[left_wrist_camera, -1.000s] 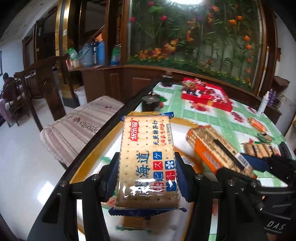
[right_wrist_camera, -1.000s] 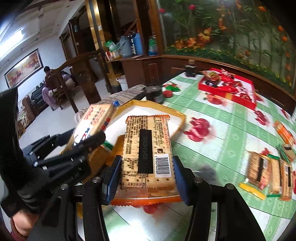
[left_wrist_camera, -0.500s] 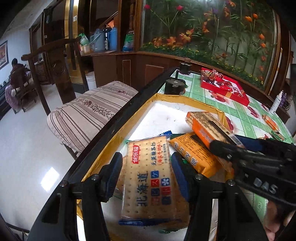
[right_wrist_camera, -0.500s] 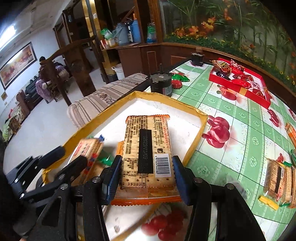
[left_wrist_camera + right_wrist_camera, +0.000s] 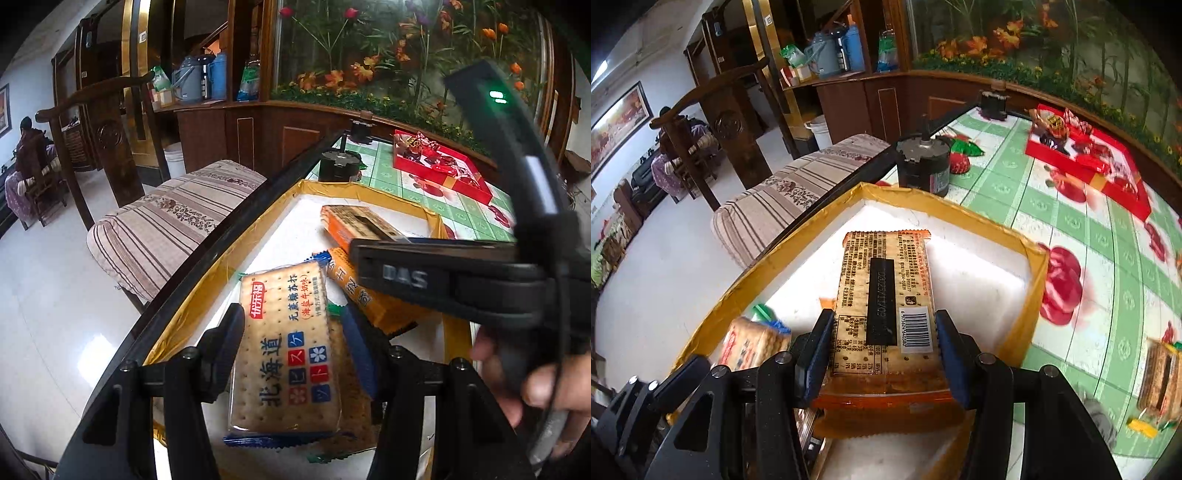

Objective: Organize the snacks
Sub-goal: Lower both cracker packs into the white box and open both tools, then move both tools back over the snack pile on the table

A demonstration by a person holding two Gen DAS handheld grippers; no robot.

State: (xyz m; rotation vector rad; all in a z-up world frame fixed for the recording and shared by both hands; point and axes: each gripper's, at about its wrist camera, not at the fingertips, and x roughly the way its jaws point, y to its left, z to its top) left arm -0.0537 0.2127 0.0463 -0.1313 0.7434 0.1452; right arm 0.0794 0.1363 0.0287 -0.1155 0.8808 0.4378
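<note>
My left gripper (image 5: pixel 291 347) stands open around a blue-edged cracker pack (image 5: pixel 286 354) that lies in the white tray with a yellow rim (image 5: pixel 369 190); its pads sit apart from the pack's sides. An orange cracker pack (image 5: pixel 364 291) lies beside it in the tray. My right gripper (image 5: pixel 882 347) is shut on another orange cracker pack (image 5: pixel 886 295) and holds it low over the tray (image 5: pixel 945 201); it crosses the left wrist view (image 5: pixel 436 273). The blue-edged pack shows at lower left in the right wrist view (image 5: pixel 753 343).
A dark round tin (image 5: pixel 923 162) stands just beyond the tray's far corner. A red box of sweets (image 5: pixel 1086 158) sits far right on the green checked tablecloth. More cracker packs (image 5: pixel 1161 380) lie at the right. A striped cushioned chair (image 5: pixel 173 221) stands left of the table edge.
My left gripper has lowered the blue-edged pack into the tray and opened off it. My right gripper has carried its orange pack forward and down over the tray.
</note>
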